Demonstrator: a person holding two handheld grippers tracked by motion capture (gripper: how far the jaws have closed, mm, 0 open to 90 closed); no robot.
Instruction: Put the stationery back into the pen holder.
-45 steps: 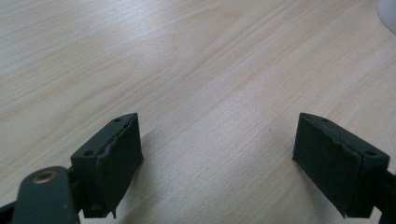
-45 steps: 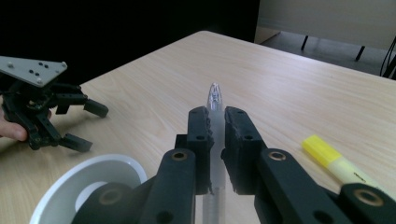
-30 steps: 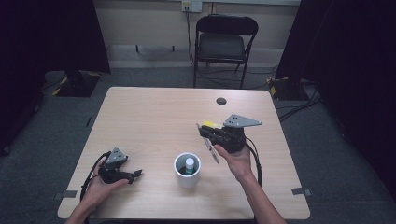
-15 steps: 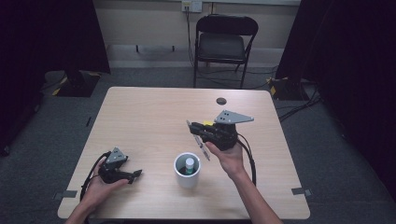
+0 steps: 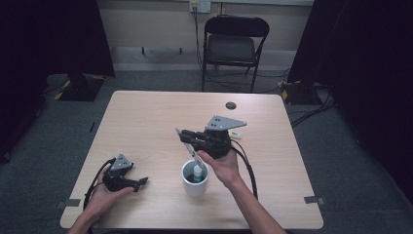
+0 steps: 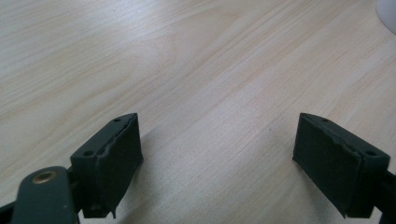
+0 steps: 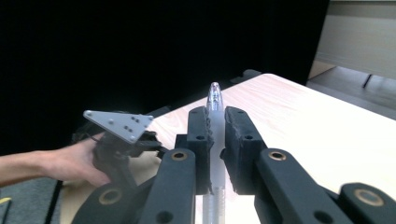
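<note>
My right gripper point(image 5: 189, 139) hangs above the table's middle, just over and behind a white cup point(image 5: 196, 187). Its jaws are shut on a clear pen point(image 7: 215, 100). The pen point(image 5: 198, 161) slants down, and its lower end sits at the cup's rim. A small green and white thing point(image 5: 197, 172) stands inside the cup. My left gripper point(image 5: 142, 182) rests low on the table at the front left, held in a hand. Its jaws stand wide apart over bare wood point(image 6: 217, 144), with nothing between them. It is also in the right gripper view, farther off point(image 7: 119, 140).
A small yellow and white object point(image 5: 235, 133) lies on the table just right of my right gripper. A black round disc point(image 5: 230, 105) sits near the table's far edge. A folding chair point(image 5: 234, 46) stands beyond the table. The cup's edge point(image 6: 387, 14) shows at the top right.
My right gripper has carried the pen left and nearer, from the table's right-middle to above the cup. The left gripper has stayed put.
</note>
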